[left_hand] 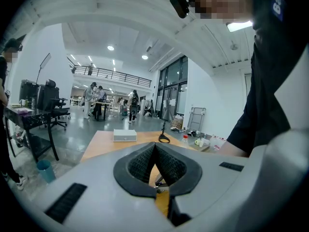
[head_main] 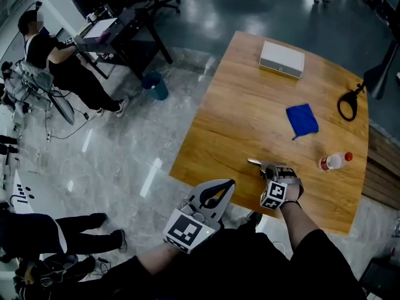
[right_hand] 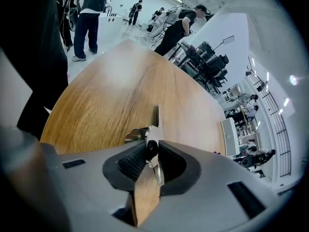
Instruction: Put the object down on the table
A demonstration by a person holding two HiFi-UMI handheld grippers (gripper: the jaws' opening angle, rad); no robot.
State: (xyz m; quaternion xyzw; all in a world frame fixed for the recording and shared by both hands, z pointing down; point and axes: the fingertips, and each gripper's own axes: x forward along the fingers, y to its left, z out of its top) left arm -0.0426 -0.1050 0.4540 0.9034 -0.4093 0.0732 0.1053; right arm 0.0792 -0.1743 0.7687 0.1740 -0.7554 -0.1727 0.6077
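Item: small bright metal fitting (right_hand: 147, 135) with a black round part, lodged at the tips of the right claw (right_hand: 149, 152), low over the near part of the wooden desk (head_main: 250, 105) and not far from its front edge. Right claw: jaws narrowly parted, the fitting between them with a pad close on either side; the hold reads as slackened rather than clenched. Left claw (head_main: 230, 184): tips together, nothing in it, held off the desk over the floor. Other desk holdings, all well apart from the fitting: plastic bottle (head_main: 331, 161) lying on its side, blue cloth (head_main: 302, 119), white box (head_main: 282, 59), black loop (head_main: 347, 105) at the far edge. Hazards, as judged: if the fitting is not yet resting flat, it may drop and skid toward the front edge once the jaws spread further; a pad catching the black part on withdrawal could drag or tip it. Not determinable: whether the fitting's underside touches the wood, since no view shows the contact; what the fitting is; how much of it runs back between the jaws, where the pads cover it.
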